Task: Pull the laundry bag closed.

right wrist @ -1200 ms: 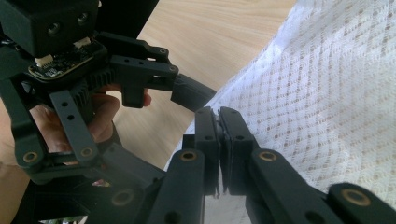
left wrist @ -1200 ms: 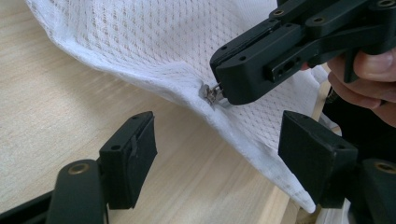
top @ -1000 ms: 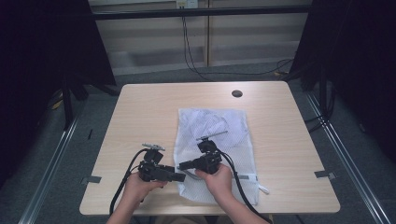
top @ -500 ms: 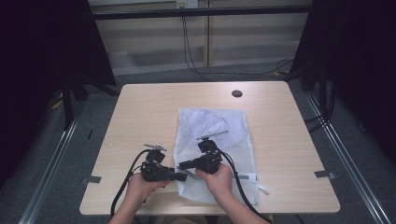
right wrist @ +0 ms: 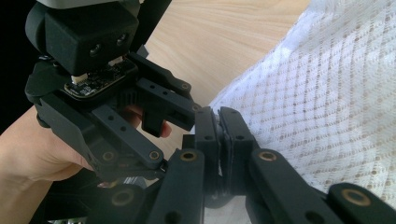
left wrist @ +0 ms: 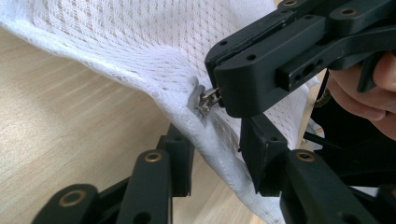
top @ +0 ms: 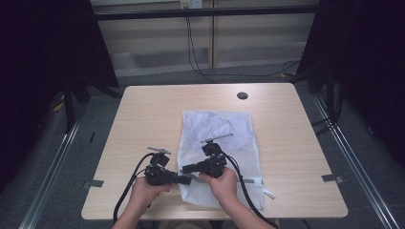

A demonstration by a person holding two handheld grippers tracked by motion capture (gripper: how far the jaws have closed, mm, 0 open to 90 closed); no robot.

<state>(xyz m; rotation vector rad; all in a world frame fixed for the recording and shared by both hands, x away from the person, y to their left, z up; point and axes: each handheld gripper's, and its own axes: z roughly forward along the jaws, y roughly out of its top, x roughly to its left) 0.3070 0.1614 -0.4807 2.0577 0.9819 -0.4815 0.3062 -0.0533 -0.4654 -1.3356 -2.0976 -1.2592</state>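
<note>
While zipped, white mesh bag (top: 217, 143), contents perhaps pale cloth.

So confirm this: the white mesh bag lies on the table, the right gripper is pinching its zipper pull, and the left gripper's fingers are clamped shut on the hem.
Not quite. The left gripper is open: the left gripper view shows its fingers either side of the mesh bag hem, not clamped. The right gripper does pinch the zipper pull, and the bag lies on the table.

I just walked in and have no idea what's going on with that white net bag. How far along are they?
Early, it seems. Done: the mesh bag lies flat on the table. In hand: the right gripper is shut on the zipper pull, and the left gripper is open around the bag's edge. Left: whether the zipper has travelled can't be told.
</note>
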